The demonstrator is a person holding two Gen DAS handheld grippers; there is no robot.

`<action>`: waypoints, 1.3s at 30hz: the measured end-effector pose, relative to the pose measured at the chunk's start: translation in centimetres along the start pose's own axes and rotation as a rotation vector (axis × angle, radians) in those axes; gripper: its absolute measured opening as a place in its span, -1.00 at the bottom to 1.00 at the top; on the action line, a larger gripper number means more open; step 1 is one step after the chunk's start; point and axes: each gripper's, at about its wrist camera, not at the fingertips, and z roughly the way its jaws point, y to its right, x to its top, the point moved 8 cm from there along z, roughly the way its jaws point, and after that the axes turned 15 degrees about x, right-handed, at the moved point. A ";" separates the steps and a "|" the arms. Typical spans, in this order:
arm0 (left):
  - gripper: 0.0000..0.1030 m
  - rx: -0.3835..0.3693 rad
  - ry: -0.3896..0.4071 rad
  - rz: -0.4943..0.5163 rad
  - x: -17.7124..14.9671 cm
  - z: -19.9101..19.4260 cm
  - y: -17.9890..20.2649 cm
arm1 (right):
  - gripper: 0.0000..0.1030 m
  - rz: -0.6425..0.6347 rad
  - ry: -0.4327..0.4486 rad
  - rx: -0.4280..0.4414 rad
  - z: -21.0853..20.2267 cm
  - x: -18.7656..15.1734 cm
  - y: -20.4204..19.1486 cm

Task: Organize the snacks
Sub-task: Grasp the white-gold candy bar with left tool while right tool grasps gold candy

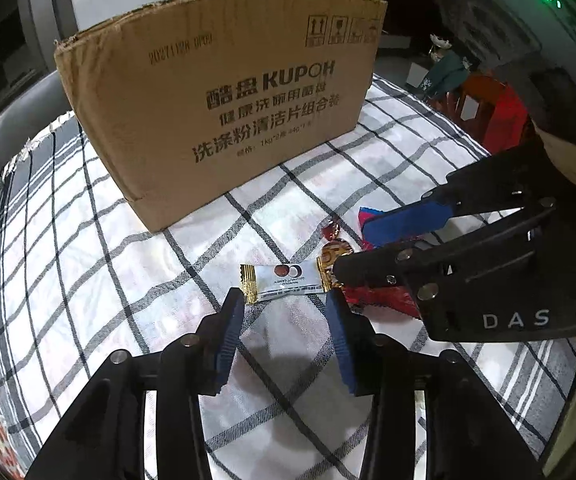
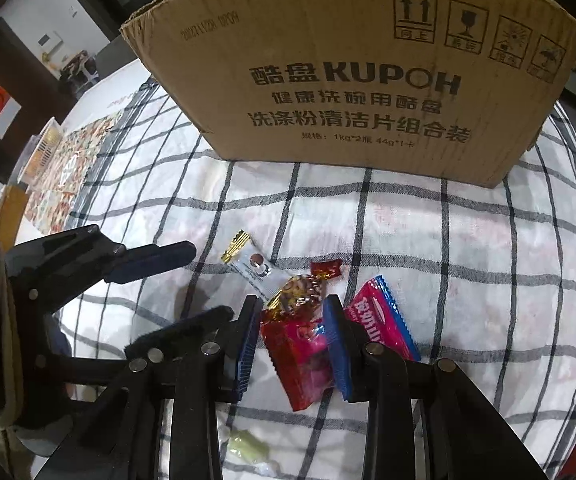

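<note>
A silver snack bar (image 1: 283, 282) with gold ends lies on the checked cloth (image 1: 127, 280), its near edge right at the tips of my left gripper (image 1: 283, 304), which is open and straddles it lengthwise. My right gripper (image 2: 292, 308) is open around a red packet (image 2: 300, 360) that lies flat between its blue pads (image 2: 247, 344); whether they touch it I cannot tell. The left gripper (image 2: 207, 280) shows at the left of the right wrist view, beside the bar (image 2: 251, 268). The right gripper (image 1: 354, 252) reaches in from the right of the left wrist view.
A tall open cardboard box (image 2: 348, 92) stands just behind the snacks. Beside the red packet lie a gold-brown candy (image 2: 304, 292), a small red candy (image 2: 326, 270) and a pink-and-blue packet (image 2: 384, 320). A pale green candy (image 2: 243, 448) lies nearer. A clear container (image 2: 43, 148) sits far left.
</note>
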 end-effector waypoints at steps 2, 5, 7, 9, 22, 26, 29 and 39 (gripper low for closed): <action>-0.09 0.001 0.004 0.006 0.0 0.4 0.2 | -0.35 0.007 -0.004 0.008 0.1 0.1 0.1; -0.09 0.010 0.011 0.011 0.1 0.8 0.4 | -0.35 0.011 -0.013 0.008 0.7 0.3 0.1; -0.09 0.008 0.013 0.009 0.1 1.1 0.4 | -0.35 0.015 -0.017 0.000 0.9 0.4 0.4; -0.09 0.004 0.011 0.006 0.1 1.5 0.6 | -0.35 0.023 -0.025 0.001 1.1 0.4 0.6; 0.08 0.012 0.016 -0.009 0.8 2.3 1.2 | -0.51 0.049 -0.003 0.010 1.0 -0.2 1.9; 0.08 0.032 0.015 -0.004 1.1 2.8 1.5 | -0.51 0.048 0.026 -0.003 0.2 -0.2 2.0; 0.08 0.032 0.011 -0.010 1.0 3.1 1.6 | -0.51 0.051 0.042 -0.002 -0.2 0.0 2.1; -0.24 0.058 0.036 -0.043 0.7 3.3 1.7 | -0.51 0.054 0.049 -0.001 -0.4 0.0 2.0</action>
